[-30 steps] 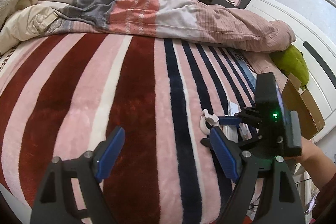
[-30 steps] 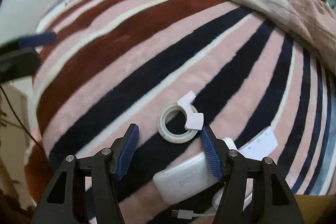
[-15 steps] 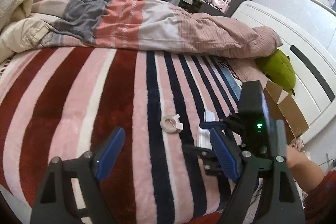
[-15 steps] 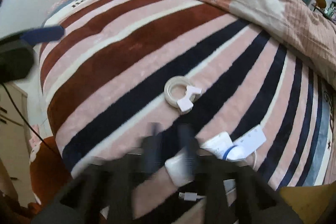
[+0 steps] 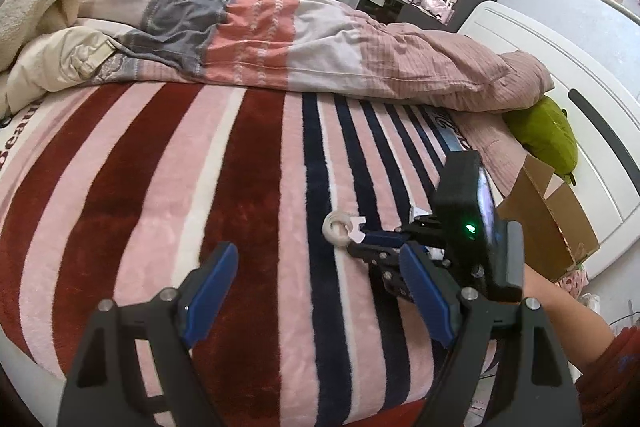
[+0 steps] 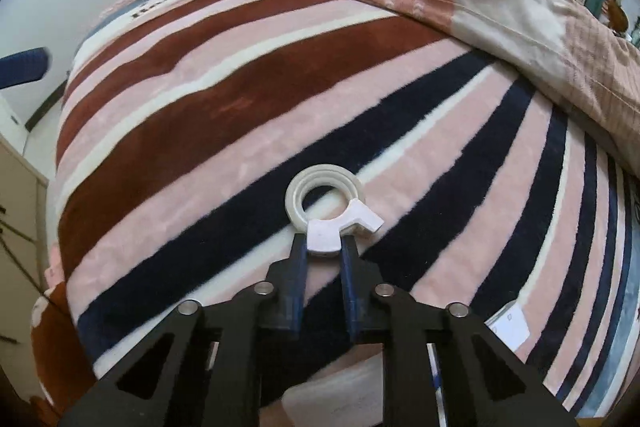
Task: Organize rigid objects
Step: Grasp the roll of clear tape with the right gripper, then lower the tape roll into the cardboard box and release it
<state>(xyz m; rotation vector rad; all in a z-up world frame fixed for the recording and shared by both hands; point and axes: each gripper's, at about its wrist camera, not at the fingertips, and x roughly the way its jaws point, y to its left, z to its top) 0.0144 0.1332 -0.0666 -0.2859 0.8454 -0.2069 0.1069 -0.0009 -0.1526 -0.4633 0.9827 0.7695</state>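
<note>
A white tape ring with a white plastic cutter tab (image 6: 325, 195) lies on the striped blanket (image 6: 224, 115). My right gripper (image 6: 325, 243) is shut on the cutter tab at the ring's near side. In the left wrist view the ring (image 5: 340, 227) shows just ahead of the right gripper (image 5: 362, 241). My left gripper (image 5: 316, 283) is open and empty, hovering above the blanket to the left of the right one. A white flat device (image 6: 508, 323) lies partly hidden under the right gripper's body.
A rumpled duvet (image 5: 280, 39) covers the far part of the bed. An open cardboard box (image 5: 548, 219) stands at the right bed edge beside a green plush (image 5: 544, 135) and the white headboard (image 5: 560, 75). A cream blanket (image 5: 36, 11) is piled far left.
My right gripper moved forward to the tape ring and closed on its cutter tab. The left gripper stayed open and shifted only slightly.
</note>
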